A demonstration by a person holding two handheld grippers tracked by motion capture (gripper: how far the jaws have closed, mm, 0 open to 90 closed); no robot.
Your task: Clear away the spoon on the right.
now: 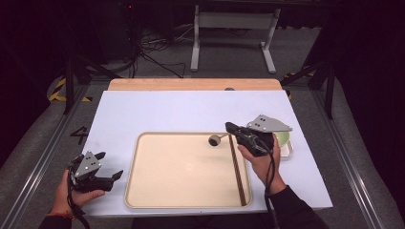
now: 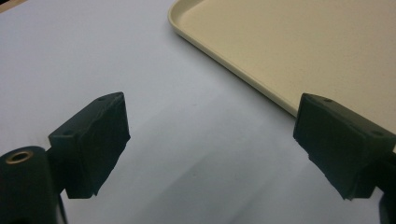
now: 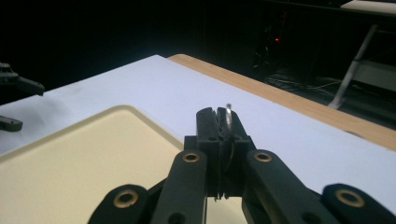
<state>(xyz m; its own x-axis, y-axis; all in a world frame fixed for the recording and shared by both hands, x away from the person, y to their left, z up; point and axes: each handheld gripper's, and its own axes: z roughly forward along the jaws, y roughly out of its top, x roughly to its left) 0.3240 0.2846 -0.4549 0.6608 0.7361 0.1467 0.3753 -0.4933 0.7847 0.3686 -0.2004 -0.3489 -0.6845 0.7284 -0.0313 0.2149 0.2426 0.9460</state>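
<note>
A small spoon (image 1: 215, 140) with a dark round bowl hangs over the far right part of the beige tray (image 1: 181, 191). My right gripper (image 1: 231, 130) is shut on its thin handle. In the right gripper view the jaws (image 3: 217, 115) are pressed together, and a sliver of the metal handle (image 3: 228, 110) sticks out past them. A pair of dark chopsticks (image 1: 237, 169) lies along the tray's right side. My left gripper (image 1: 110, 165) rests on the white table to the left of the tray. It stands open (image 2: 212, 112) with nothing between its pads.
A pale green dish (image 1: 282, 139) sits on a small white holder behind the right gripper, just off the tray's right rim (image 1: 249, 177). The white table top (image 1: 167, 109) ends in a wooden strip (image 1: 191, 84) at the far edge. Stands and cables are on the floor beyond.
</note>
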